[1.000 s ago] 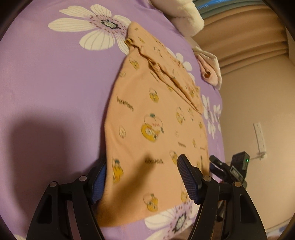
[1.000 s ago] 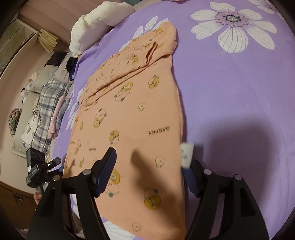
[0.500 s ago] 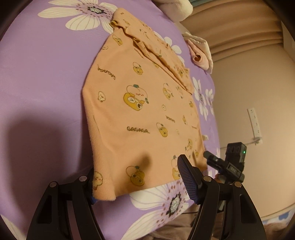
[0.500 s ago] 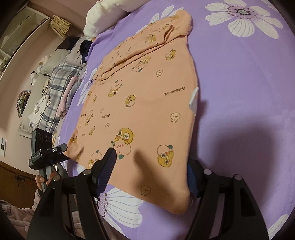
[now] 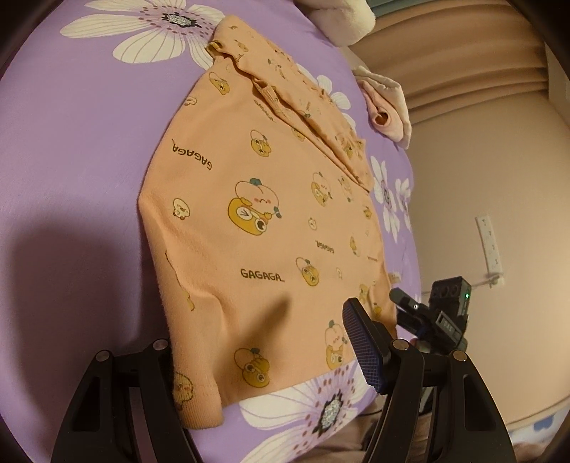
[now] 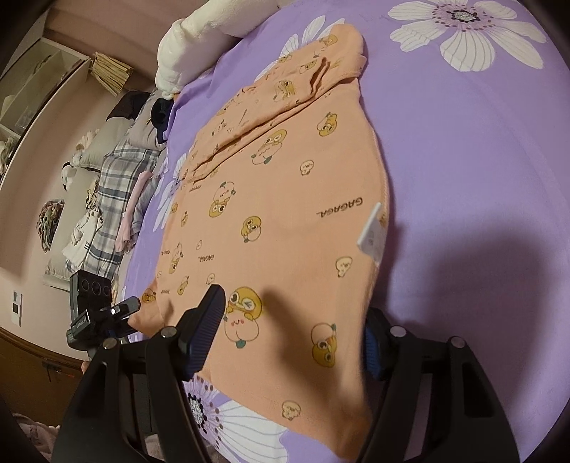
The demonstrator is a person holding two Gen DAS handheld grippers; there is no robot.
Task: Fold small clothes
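Observation:
An orange child's shirt (image 5: 256,213) (image 6: 285,213) printed with cartoon figures lies flat on the purple flowered bedsheet (image 5: 71,142) (image 6: 481,160). Its sleeves (image 5: 295,96) (image 6: 285,89) are folded across the far end, and a white label (image 6: 370,231) sticks up at its edge. My left gripper (image 5: 260,331) stands open at the near hem: one blue pad (image 5: 359,342) hovers above the cloth, and the shirt's corner hides the other finger. My right gripper (image 6: 294,306) is also open over the hem, with one pad (image 6: 206,331) above the cloth and the other half hidden under the edge.
A white pillow (image 5: 342,17) (image 6: 199,39) lies at the head of the bed, with a small pink garment (image 5: 388,107) beside the shirt. Plaid clothes (image 6: 114,185) are piled past the bed's edge. A wall socket strip (image 5: 490,245) is on the wall. The near bed edge is just under the grippers.
Both views have swung so that more of the shirt lies ahead of the fingers. The hem, earlier deep between the jaws, now sits near the fingertips. The label is farther from my right finger.

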